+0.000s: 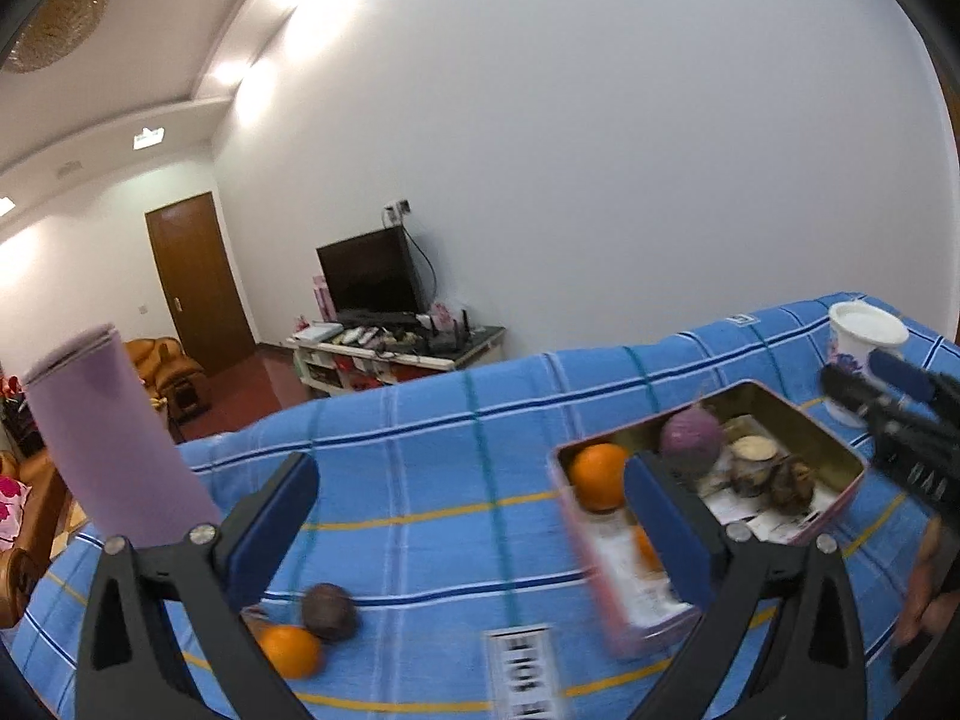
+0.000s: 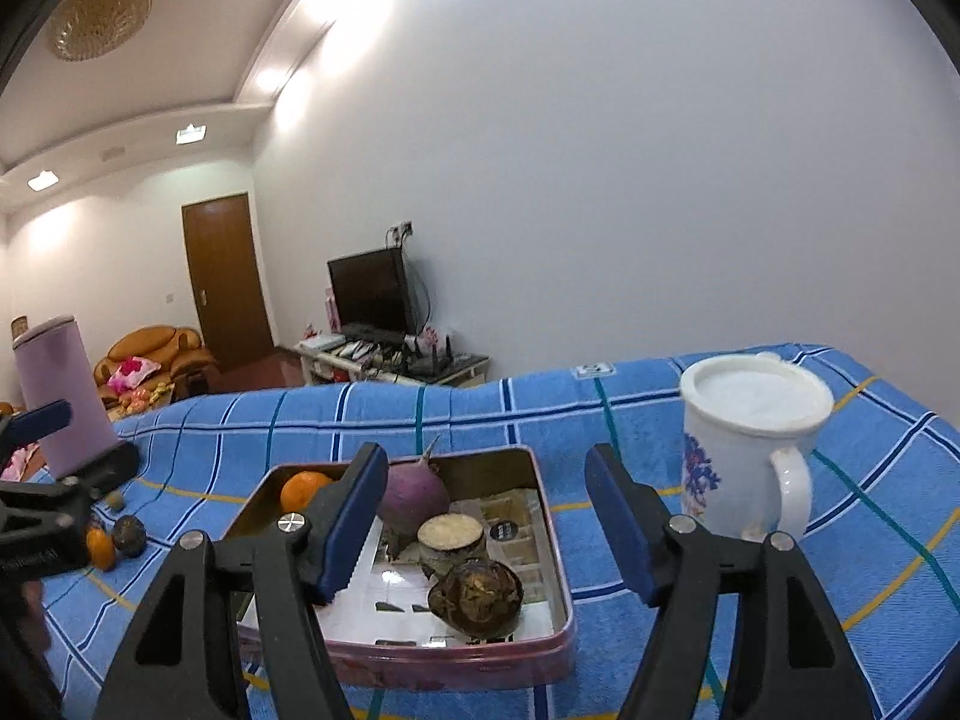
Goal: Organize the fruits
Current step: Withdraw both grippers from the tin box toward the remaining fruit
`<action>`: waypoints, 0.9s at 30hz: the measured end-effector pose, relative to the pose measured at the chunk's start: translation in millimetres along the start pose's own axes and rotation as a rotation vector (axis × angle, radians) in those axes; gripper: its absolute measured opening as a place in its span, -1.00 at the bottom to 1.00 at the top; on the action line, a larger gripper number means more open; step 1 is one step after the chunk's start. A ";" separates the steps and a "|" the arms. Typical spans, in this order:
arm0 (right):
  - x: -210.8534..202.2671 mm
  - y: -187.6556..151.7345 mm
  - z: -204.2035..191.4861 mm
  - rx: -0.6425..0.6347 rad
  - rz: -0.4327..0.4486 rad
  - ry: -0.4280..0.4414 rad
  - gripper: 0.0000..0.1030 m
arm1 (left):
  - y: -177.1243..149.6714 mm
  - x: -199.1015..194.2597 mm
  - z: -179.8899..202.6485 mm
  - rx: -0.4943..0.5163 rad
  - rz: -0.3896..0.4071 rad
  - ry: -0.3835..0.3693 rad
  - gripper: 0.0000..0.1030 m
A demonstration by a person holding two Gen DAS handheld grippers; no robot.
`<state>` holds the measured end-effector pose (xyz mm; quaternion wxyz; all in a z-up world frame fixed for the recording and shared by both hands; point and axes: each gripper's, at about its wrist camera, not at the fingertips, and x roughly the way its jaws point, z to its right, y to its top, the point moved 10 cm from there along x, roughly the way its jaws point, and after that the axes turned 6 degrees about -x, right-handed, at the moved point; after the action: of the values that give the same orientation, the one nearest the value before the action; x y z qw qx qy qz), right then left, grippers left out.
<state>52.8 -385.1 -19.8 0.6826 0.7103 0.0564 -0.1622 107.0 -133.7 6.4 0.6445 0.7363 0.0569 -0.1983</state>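
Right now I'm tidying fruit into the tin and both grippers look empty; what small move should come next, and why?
Probably lower the open left gripper toward the loose round orange fruit beside the dark purple-brown fruit on the blue checked cloth. Both lie outside the pink rectangular metal tin, which already holds another orange, and nothing sits between the left fingers.

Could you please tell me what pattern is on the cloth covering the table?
The cloth is blue with white, navy, teal and yellow checked stripes; the right wrist view shows it best.
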 end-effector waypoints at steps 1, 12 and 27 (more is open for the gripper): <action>-2.8 0.9 0.3 0.002 0.010 -0.007 0.35 | -1.1 0.5 -9.2 -0.001 0.004 0.010 1.00; -3.3 -5.0 -4.3 0.072 -0.016 -0.084 0.35 | -35.4 18.1 -85.9 -0.099 -0.016 0.095 1.00; 20.8 -24.0 -88.6 0.109 -0.142 0.020 0.35 | -44.2 17.2 -108.7 -0.072 -0.028 0.132 1.00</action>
<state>78.7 -299.0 -47.6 0.6291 0.7422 0.1044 -0.2062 131.5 -23.9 -31.0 0.6625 0.7232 0.1167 -0.1563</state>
